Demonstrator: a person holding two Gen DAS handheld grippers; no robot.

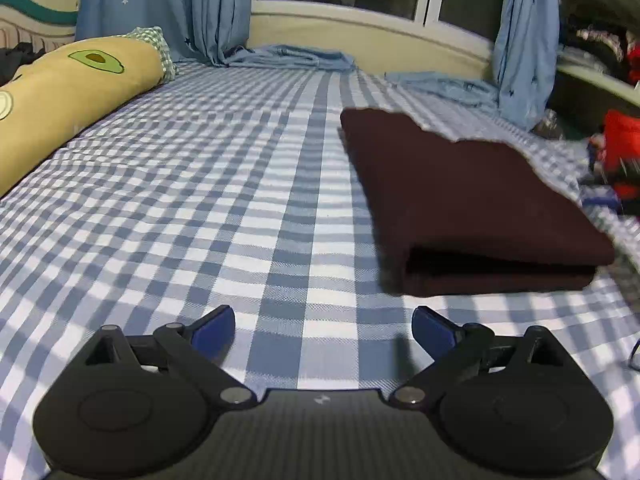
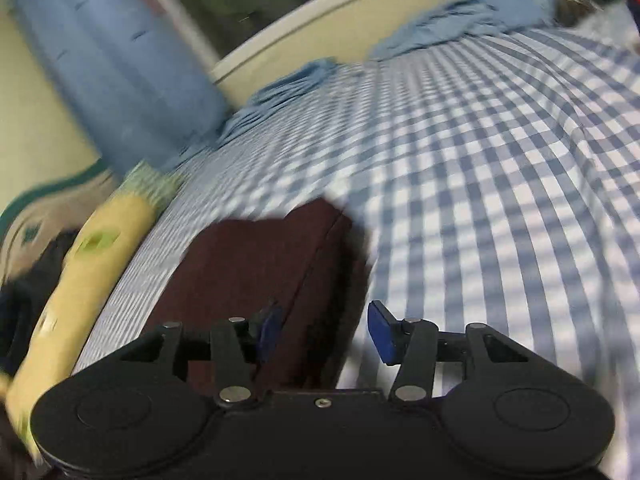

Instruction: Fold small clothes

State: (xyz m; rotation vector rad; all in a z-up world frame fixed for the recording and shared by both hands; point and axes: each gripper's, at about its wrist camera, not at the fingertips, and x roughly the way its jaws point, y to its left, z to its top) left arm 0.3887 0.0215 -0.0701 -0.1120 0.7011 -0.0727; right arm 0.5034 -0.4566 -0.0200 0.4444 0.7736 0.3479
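A dark maroon cloth (image 1: 460, 200) is seen lying folded on the checked bed (image 1: 200, 200), to the right of and ahead of the left gripper (image 1: 323, 330). In the right wrist view the same cloth (image 2: 256, 272) sits directly under and in front of the right gripper (image 2: 326, 334).

Both grippers are held with jaws apart and nothing between them. The left gripper hovers over bare sheet, clear of the cloth. Whether the right gripper's left finger (image 2: 269, 330) touches the cloth cannot be told through the blur.

The cloth is judged soft, light and limp, with a little body from its layers. A rounded fold faces the left gripper, with a dark gap between upper and lower layers. It would sag if lifted from one point, so a hold at two corners, or a pinch through all layers at the fold, is judged safest. A shallow pinch could take only the top layer and undo the fold. The sheet beneath is loose too and could be caught by mistake.

Open room lies to the left across the middle of the bed. It is bounded by a yellow bolster (image 1: 68, 96) on the left, curtains (image 1: 168, 4) and the window ledge at the far end, and clutter (image 1: 616, 152) past the right edge.
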